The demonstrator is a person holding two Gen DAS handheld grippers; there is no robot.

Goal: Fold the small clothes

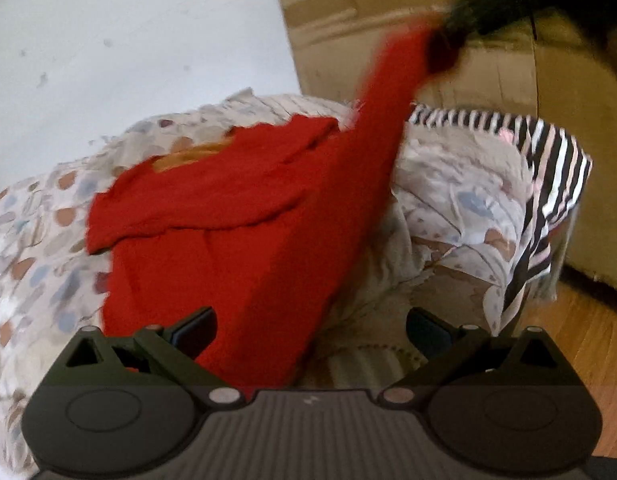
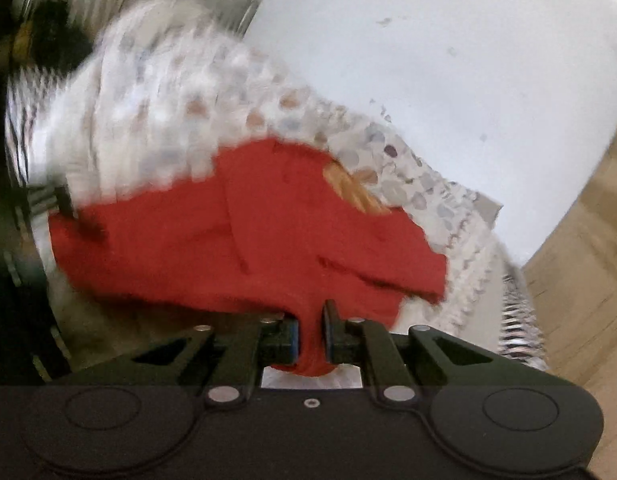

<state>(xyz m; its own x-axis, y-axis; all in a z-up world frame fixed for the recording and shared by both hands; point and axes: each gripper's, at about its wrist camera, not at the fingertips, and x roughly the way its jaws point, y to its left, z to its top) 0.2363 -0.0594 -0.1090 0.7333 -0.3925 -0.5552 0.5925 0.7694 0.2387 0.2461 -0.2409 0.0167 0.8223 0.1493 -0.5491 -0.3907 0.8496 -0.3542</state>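
Left wrist view: the left gripper [image 1: 310, 330] stands released, jaws wide, with one red garment [image 1: 228, 216] passing between them untouched; the garment lies on one patterned bedspread [image 1: 460, 184], one corner lifted, and one striped cloth [image 1: 548, 168] lies beyond the garment. Right wrist view: the right gripper [image 2: 310, 330] is clenched on one bunched fold of the red garment [image 2: 248, 232], above the bedspread [image 2: 188, 92].

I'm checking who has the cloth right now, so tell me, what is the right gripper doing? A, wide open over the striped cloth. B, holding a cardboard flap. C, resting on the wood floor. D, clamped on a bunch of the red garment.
D: in the right wrist view the right gripper has its pads pinched on a bunch of the red garment.
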